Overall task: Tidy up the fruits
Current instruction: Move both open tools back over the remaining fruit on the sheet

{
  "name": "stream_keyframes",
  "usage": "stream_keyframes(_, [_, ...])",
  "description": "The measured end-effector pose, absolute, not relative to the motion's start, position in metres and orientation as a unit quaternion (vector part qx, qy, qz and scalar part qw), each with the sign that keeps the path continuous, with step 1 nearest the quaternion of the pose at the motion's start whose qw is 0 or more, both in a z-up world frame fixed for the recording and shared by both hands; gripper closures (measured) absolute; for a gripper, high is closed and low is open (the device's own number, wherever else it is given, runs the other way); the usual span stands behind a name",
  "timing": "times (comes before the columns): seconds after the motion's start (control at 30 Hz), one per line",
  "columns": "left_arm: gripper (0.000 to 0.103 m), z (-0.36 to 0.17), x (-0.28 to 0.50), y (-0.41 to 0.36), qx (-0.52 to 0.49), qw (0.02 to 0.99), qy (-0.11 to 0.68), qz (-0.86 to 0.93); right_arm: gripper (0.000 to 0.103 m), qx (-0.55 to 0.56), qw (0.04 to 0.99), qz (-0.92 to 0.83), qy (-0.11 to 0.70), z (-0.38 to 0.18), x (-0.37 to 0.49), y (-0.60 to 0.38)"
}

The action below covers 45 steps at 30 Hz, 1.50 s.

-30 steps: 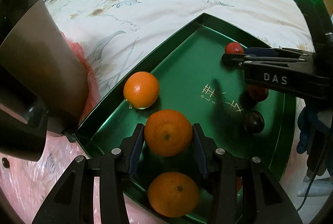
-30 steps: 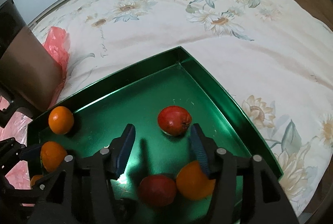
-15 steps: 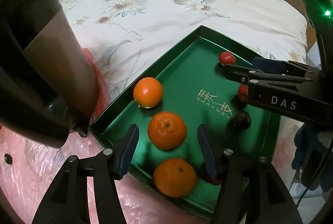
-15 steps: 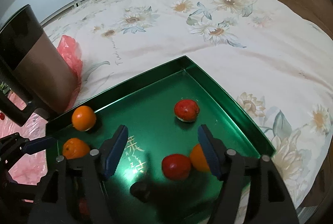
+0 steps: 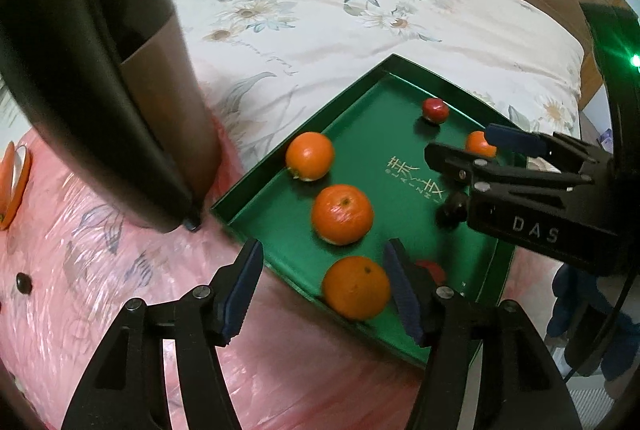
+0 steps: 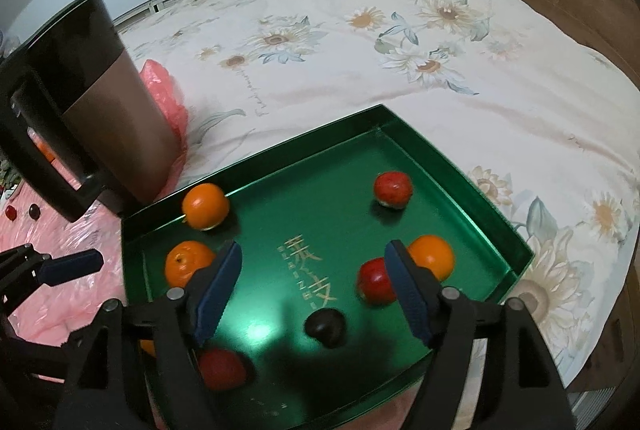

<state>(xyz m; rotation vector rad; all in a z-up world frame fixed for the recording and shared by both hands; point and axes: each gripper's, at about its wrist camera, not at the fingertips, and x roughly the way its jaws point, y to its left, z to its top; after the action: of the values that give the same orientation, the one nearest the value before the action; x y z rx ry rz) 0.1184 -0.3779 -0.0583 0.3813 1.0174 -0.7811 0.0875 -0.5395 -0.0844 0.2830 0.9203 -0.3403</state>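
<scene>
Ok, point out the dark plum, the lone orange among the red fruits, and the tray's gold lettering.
dark plum (image 6: 325,326): right wrist view, middle of its top.
lone orange (image 6: 434,255): right wrist view, its visible front.
gold lettering (image 6: 308,270): right wrist view, centre of the characters.

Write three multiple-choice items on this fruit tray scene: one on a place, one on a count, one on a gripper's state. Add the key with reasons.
1. Where does the dark plum lie?
A. On the bedspread
B. In the green tray
C. On the pink plastic sheet

2. How many oranges can be counted in the tray in the left wrist view?
A. Two
B. Four
C. Six

3. What is the state of the left hand-held gripper?
A. Open, holding nothing
B. Shut on an orange
C. Shut on a plum

Key: 1 B, it rests on the tray floor near the gold lettering. 2 B, three along the left side, one on the right. 3 A, its fingers stand apart with nothing between them.
</scene>
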Motion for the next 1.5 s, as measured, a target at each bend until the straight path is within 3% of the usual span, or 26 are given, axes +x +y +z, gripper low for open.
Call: stream_keyframes(1.5, [0.046, -0.044, 0.136, -0.195, 0.162, 0.835, 0.481, -0.212, 0.0, 0.06, 0.88, -0.057, 0.468, -0.058, 0.073, -0.373])
